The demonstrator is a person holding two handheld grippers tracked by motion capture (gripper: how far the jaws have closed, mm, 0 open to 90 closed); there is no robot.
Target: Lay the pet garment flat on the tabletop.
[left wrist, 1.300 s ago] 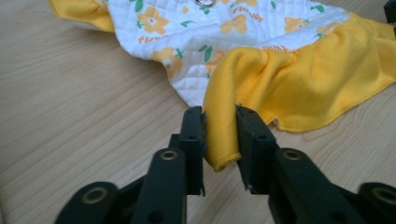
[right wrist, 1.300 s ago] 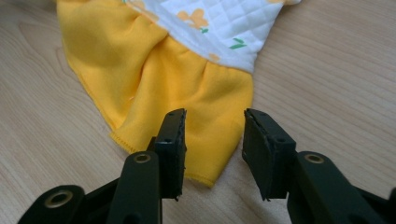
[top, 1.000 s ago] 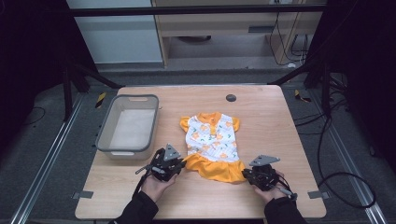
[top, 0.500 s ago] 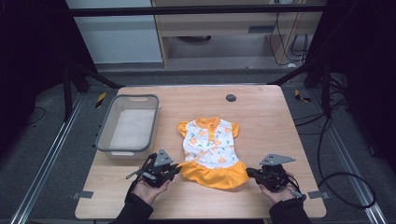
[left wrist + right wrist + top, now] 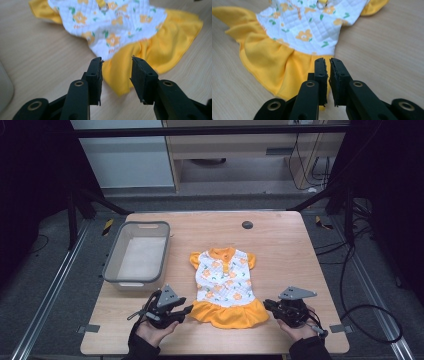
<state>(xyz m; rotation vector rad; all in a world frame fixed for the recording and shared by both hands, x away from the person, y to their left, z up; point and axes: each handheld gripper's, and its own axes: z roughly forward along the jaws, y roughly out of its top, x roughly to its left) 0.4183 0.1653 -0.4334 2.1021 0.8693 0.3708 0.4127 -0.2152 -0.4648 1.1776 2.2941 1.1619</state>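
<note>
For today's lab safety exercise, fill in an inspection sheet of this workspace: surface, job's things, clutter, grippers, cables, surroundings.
Surface: wooden table, flat.
Job's things: small dress lying flat, yellow skirt toward the person.
Clutter: grey bin at left; dark round spot near the far edge.
Grippers: left gripper just opened, skirt edge beyond its jaws; right gripper nearly shut at the hem, a grip cannot be told.
Cables: several on the floor at right.
Surroundings: dark frame, cabinet behind.

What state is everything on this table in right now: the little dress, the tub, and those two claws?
Dress: lying flat on the table, front up, orange skirt toward the person.
Tub: upright, nothing in it.
Left claw: jaws apart, having just been opening; skirt edge lies past them, not pinched.
Right claw: jaws almost together, at the skirt's corner; whether it pinches the cloth I cannot tell.
Table: bare wood around the dress.
</note>
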